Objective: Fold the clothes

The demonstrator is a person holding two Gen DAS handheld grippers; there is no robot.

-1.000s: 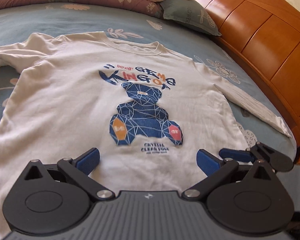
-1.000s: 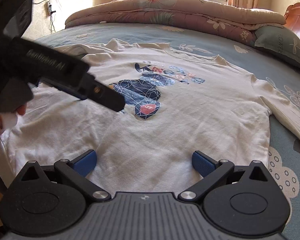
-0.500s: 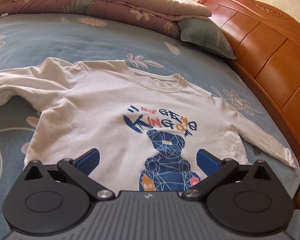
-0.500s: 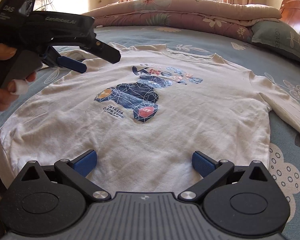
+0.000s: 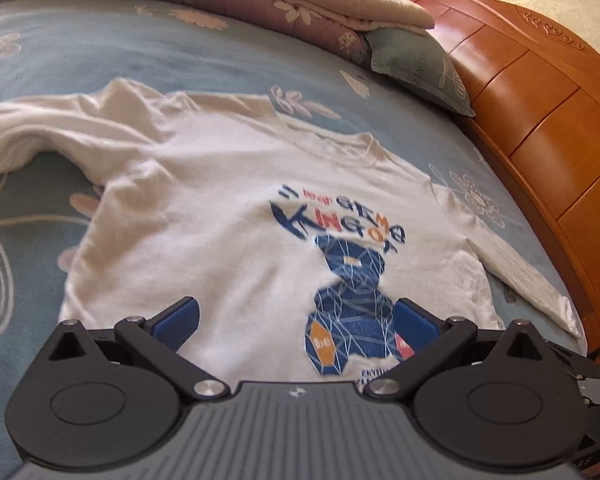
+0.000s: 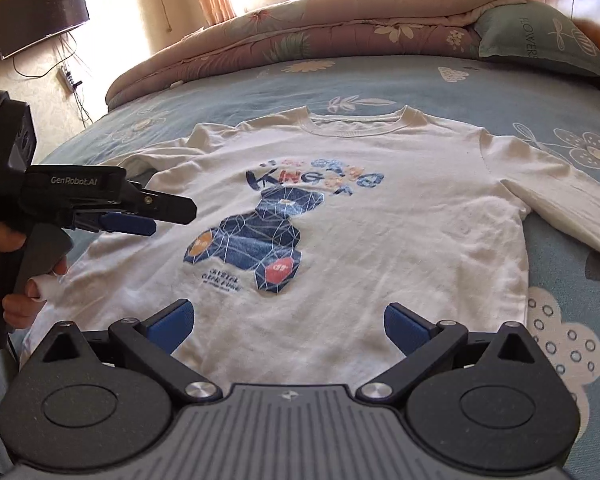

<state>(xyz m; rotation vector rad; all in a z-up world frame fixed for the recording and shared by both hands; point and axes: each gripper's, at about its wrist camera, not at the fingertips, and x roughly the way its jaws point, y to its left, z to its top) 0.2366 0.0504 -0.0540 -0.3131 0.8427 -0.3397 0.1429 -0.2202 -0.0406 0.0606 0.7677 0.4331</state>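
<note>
A white long-sleeved shirt (image 5: 228, 216) (image 6: 380, 216) with a blue bear print lies flat, front up, on the bed. Its left sleeve (image 5: 40, 136) is bunched toward the left; its right sleeve (image 6: 568, 196) stretches out to the right. My left gripper (image 5: 296, 320) hovers open above the shirt's lower part, nothing between its blue pads. From the right wrist view the left gripper (image 6: 140, 216) shows at the left, above the shirt's left side, held by a hand (image 6: 20, 296). My right gripper (image 6: 288, 320) is open above the hem, empty.
The bed has a blue floral sheet (image 6: 440, 80). A folded quilt (image 6: 340, 28) and a green pillow (image 6: 540, 36) lie at the far end. A wooden headboard (image 5: 540, 120) runs along the right. A dark screen (image 6: 36, 12) hangs on the wall.
The left gripper has risen and swung left, so the shirt's left sleeve and collar now show. The right gripper has lifted and drawn back a little; both stay open.
</note>
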